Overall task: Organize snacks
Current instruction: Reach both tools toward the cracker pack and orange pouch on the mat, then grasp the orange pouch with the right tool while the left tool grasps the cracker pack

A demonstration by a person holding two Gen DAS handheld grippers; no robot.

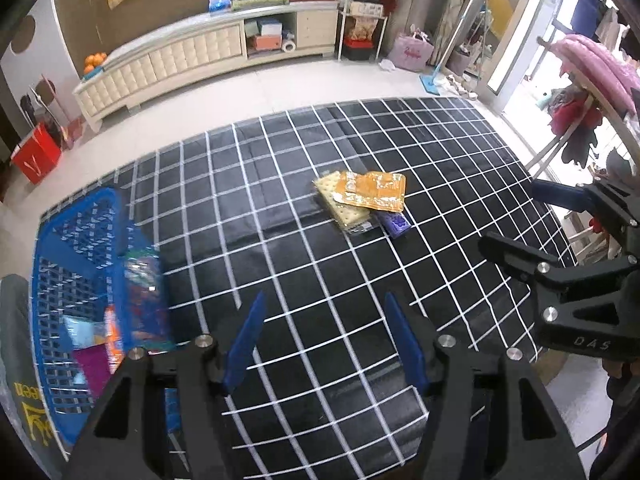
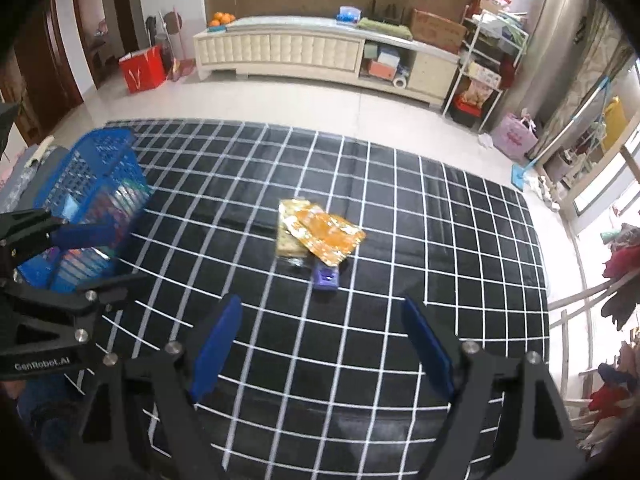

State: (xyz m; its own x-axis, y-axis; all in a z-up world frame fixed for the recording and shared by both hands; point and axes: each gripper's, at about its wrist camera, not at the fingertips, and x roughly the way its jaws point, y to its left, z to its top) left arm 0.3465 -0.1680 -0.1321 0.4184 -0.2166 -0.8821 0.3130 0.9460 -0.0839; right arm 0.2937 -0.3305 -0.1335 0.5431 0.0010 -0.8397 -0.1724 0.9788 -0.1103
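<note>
Nearest to you, your left gripper hangs over the black grid-lined mat with its blue pads spread and nothing between them, while your right gripper stands wider still, equally empty; both tilt down toward the mat, a stance that looks set for the next pick rather than a carry. The side of the left gripper's body, caught in the right wrist view, reads "GenRobot.AI", and the right gripper's body in the left wrist view carries the letters "DAS". To your left the blue basket sits at the mat's edge, already holding several bright packets, their print too blurred to read. Mid-mat, well apart from the basket, the remaining snacks lie in one small heap: an orange foil packet draped over a clear pack of crackers, with a small purple packet tucked against them on the side nearest you. Beyond, a cream cabinet lines the wall.
</note>
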